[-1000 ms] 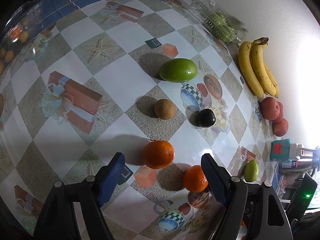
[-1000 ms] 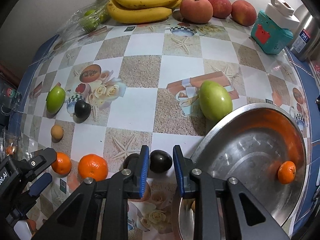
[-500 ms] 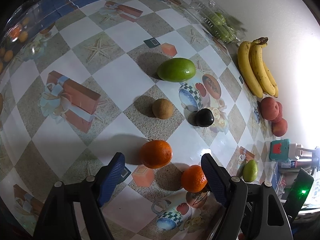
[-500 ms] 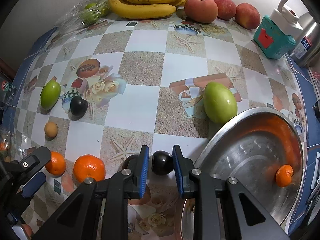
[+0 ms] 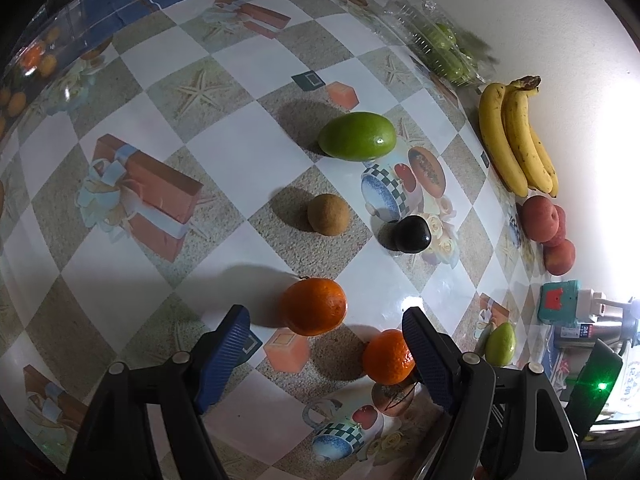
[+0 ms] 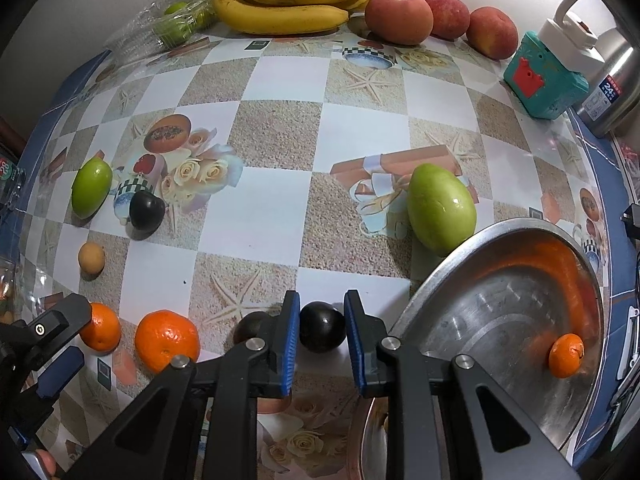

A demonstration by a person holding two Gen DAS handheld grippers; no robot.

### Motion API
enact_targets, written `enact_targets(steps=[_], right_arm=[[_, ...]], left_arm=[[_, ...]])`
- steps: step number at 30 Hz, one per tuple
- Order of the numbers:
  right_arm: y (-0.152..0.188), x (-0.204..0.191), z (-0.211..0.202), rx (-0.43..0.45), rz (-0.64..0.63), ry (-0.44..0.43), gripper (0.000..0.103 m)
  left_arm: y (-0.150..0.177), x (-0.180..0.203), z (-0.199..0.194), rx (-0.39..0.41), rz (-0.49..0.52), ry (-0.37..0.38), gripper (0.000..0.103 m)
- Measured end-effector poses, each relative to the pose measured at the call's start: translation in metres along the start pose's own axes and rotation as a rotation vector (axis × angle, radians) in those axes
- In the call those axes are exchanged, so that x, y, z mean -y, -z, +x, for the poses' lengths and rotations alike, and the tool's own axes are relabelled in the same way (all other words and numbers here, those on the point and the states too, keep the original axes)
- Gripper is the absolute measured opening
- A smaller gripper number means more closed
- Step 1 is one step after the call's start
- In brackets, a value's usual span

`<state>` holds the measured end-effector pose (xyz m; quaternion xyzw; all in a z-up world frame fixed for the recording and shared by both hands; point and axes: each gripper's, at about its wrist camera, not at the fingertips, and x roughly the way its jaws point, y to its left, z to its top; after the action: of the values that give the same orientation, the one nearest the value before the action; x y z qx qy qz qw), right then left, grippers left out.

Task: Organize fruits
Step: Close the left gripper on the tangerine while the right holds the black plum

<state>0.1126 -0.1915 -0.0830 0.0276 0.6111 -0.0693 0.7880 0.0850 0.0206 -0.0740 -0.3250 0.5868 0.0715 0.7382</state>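
My right gripper [image 6: 320,330] is clenched on the dark plum [image 6: 322,331]; next I lift it right into the steel bowl [image 6: 500,280]. My left gripper [image 5: 326,354] hangs released.

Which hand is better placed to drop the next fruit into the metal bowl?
Right. The right gripper is shut on a dark plum beside the metal bowl; the left gripper is open and empty.
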Motion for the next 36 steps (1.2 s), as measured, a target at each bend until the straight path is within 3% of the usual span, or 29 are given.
enact_targets(steps=[16,24,30,36], right_arm=[[0.003,0.024,-0.024,0.034,0.088,-0.097,0.023],[0.010,0.025,-0.045,0.067,0.103,-0.115,0.023],[0.011,0.021,-0.045,0.067,0.099,-0.127,0.023],[0.011,0.021,-0.043,0.059,0.097,-0.132,0.023]], left_arm=[[-0.003,-0.007,0.006,-0.020,-0.032,0.004,0.081],[-0.005,-0.011,0.008,-0.025,-0.049,0.032,0.056],[-0.005,-0.012,0.008,-0.012,-0.045,0.029,0.044],[-0.004,-0.010,0.008,-0.010,-0.038,0.033,0.039]])
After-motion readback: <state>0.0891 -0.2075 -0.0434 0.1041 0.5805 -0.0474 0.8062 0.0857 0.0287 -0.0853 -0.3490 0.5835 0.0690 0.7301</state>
